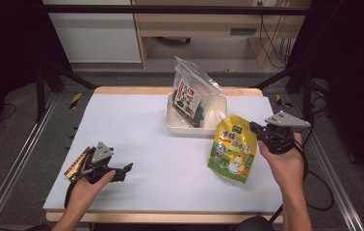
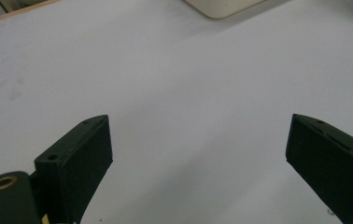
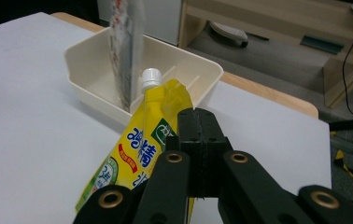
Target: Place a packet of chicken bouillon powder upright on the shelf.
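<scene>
From the left claw (image 1: 122,172), bare table (image 1: 141,130) lies open toward one o'clock; the cream tray (image 1: 180,126) and upright snack bag (image 1: 189,94) block beyond.

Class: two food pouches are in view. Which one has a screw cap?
The yellow spout pouch, pinched by the right gripper, has a white cap; the clear snack bag standing in the cream tray has none.

Blue Chinese characters "鸡精" on the yellow spouted pouch (image 3: 139,154).
</scene>
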Demonstrator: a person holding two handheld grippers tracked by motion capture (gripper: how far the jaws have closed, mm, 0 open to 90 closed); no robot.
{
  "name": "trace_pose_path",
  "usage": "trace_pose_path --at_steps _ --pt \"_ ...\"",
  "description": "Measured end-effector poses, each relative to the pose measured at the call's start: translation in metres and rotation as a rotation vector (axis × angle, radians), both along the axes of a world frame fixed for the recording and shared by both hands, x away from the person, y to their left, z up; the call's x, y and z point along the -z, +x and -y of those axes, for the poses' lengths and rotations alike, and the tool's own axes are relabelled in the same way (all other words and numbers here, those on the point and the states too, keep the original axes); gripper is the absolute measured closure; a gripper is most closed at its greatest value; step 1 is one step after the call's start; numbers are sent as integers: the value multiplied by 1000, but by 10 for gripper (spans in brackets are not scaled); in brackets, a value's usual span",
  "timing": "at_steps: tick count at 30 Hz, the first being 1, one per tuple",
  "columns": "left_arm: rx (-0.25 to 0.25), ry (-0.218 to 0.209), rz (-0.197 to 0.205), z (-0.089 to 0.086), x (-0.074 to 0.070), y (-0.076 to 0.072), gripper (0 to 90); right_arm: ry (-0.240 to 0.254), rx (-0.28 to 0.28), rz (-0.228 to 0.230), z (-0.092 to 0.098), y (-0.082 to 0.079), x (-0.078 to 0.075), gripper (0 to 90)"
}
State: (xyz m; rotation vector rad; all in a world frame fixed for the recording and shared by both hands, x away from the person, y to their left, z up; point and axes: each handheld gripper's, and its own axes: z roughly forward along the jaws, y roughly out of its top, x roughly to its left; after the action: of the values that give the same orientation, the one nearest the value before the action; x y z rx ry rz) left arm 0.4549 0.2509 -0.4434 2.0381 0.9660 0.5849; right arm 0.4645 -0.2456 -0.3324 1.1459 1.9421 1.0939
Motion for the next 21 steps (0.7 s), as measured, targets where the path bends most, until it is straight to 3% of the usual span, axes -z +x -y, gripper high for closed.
trace_pose_path --at_steps 10,21 --pt "44 0 -6 6 -2 -2 73 -74 -151 48 -37 -5 -20 900" --pt "154 -1 9 22 -23 -2 83 -105 -293 51 -66 5 -31 900"
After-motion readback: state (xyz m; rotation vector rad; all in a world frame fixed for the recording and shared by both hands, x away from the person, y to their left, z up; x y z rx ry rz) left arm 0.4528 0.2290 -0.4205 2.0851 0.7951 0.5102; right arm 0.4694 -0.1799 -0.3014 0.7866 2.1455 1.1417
